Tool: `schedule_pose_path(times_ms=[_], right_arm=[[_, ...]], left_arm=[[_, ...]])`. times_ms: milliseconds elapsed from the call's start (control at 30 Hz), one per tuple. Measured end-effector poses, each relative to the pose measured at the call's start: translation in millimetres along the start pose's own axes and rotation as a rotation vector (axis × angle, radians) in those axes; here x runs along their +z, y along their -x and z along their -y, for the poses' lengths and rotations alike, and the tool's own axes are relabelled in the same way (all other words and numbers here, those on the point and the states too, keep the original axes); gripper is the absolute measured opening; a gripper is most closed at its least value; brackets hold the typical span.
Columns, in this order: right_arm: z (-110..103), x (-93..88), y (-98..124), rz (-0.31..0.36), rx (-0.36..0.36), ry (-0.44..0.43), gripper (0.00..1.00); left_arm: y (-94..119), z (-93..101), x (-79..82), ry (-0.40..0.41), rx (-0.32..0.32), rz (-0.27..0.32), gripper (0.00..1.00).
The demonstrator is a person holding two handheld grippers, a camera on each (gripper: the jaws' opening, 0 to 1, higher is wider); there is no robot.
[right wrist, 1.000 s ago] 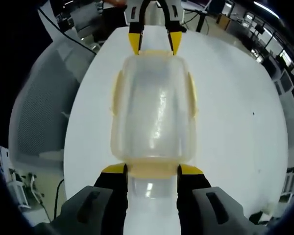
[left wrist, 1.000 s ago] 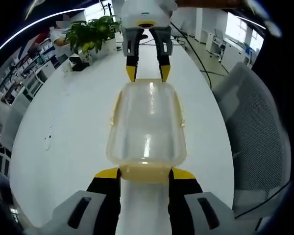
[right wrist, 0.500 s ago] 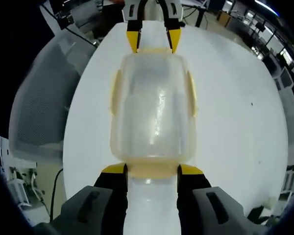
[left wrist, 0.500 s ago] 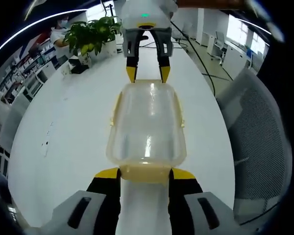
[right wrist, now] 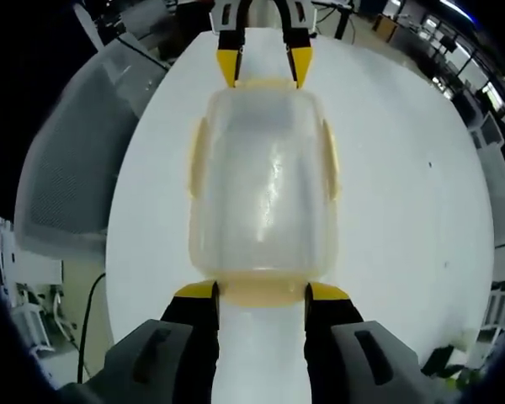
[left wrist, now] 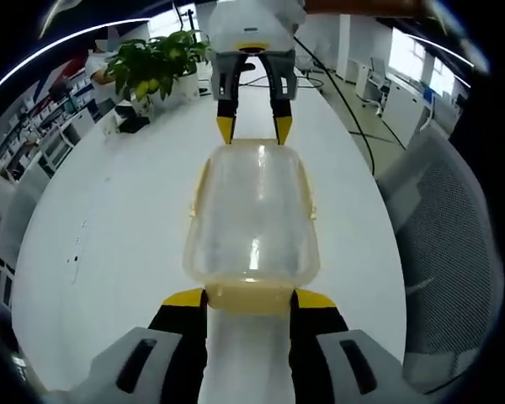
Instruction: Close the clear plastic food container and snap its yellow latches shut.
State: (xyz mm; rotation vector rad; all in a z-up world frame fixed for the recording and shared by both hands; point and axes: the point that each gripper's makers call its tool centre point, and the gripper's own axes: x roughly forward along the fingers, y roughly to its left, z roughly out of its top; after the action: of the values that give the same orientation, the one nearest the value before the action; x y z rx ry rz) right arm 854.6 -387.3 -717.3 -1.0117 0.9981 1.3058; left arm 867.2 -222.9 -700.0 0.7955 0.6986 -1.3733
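The clear plastic food container (left wrist: 252,210) lies lengthwise between my two grippers, lid on, above the white table (left wrist: 109,219). My left gripper (left wrist: 250,301) is shut on its near yellow end latch (left wrist: 251,295). The right gripper (left wrist: 252,128) holds the far end. In the right gripper view the same container (right wrist: 263,177) runs from my right gripper (right wrist: 261,295), shut on the near yellow end, up to the left gripper (right wrist: 264,67) at the far end. Yellow side latches (right wrist: 198,160) (right wrist: 329,160) lie flat against the long walls.
A potted green plant (left wrist: 151,63) stands at the table's far left with small dark items beside it. A grey mesh chair (left wrist: 454,210) sits by the table's right edge, and shows as the chair (right wrist: 67,168) on the left in the right gripper view. Office desks lie beyond.
The container stays fixed between both grippers while the table and chair slide a little behind it, so both hands have moved together with it. Both grips look the same.
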Motion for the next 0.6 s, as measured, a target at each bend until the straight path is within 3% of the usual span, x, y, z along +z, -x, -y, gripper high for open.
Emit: schedule_pose_path(times_ms=[600], right_arm=[[8.6,-20.8,-2.1,-0.042,0.000,0.021,0.36]], left_arm=[[-17.5,-2.7,11.3,0.016,0.007,0.005,0.32]])
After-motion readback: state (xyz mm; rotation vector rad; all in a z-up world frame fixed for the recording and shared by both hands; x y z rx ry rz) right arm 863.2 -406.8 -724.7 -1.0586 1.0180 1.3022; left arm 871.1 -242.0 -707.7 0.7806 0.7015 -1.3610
